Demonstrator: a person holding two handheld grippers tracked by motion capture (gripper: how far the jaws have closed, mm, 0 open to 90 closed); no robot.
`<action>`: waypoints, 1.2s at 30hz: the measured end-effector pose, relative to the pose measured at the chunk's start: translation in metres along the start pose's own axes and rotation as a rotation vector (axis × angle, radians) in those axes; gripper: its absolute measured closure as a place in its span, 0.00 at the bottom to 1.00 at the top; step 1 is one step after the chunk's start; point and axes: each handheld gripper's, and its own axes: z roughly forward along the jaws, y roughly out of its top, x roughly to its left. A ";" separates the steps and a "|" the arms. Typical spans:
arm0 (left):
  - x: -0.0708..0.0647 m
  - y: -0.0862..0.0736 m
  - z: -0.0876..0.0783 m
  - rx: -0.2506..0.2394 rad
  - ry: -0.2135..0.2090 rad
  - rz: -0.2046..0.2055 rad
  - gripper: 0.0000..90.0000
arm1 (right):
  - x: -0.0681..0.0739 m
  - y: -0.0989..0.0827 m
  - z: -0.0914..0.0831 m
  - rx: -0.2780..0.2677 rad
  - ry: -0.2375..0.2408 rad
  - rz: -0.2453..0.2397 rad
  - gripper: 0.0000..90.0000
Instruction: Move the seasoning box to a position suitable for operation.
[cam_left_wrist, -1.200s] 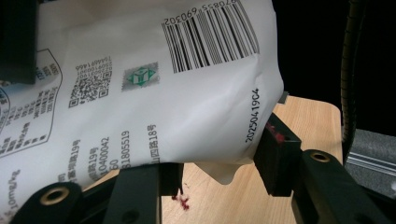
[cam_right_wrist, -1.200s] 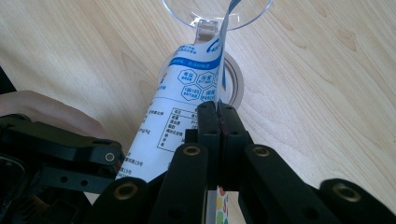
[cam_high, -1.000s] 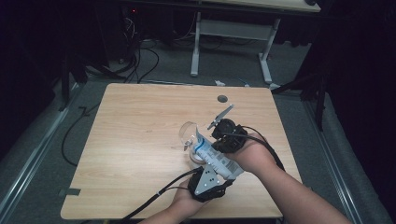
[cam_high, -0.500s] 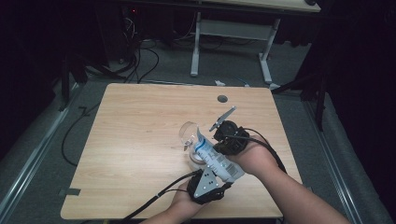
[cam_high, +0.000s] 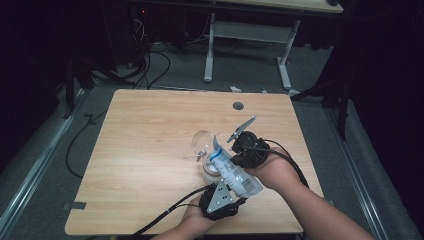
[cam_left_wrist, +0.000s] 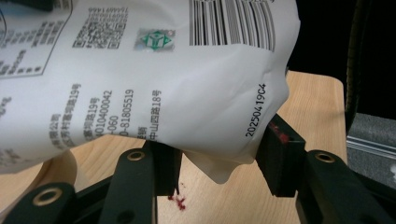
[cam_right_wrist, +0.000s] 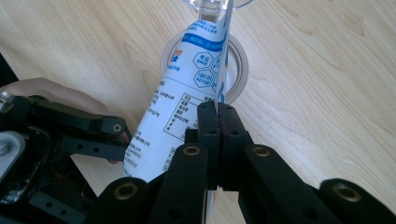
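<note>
Tilting over a clear glass on the tabletop, soft milk pouch: right gripper clenched on its seam edge, left gripper cradling the floppy, slippery bottom.

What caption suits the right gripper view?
Right hand-held gripper pinches the edge of a white-and-blue printed plastic pouch tilted toward a clear glass.

The high view looks forward and down from above the person's side, far enough off to take in the whole table. The left gripper view rides close behind its own jaws, facing up along the white pouch just ahead of them. The right gripper view looks down along its jaws at the tabletop — near the same pouch, which all three views share
</note>
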 end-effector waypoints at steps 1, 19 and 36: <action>0.000 0.000 0.000 0.000 0.000 0.000 0.61 | 0.000 0.000 0.000 0.000 0.000 0.000 1.00; 0.004 -0.010 0.001 0.035 -0.001 -0.010 0.59 | 0.001 -0.006 -0.003 -0.001 -0.001 0.007 1.00; 0.007 -0.014 0.001 0.066 -0.008 -0.028 0.56 | 0.003 -0.008 -0.004 -0.001 0.004 0.012 1.00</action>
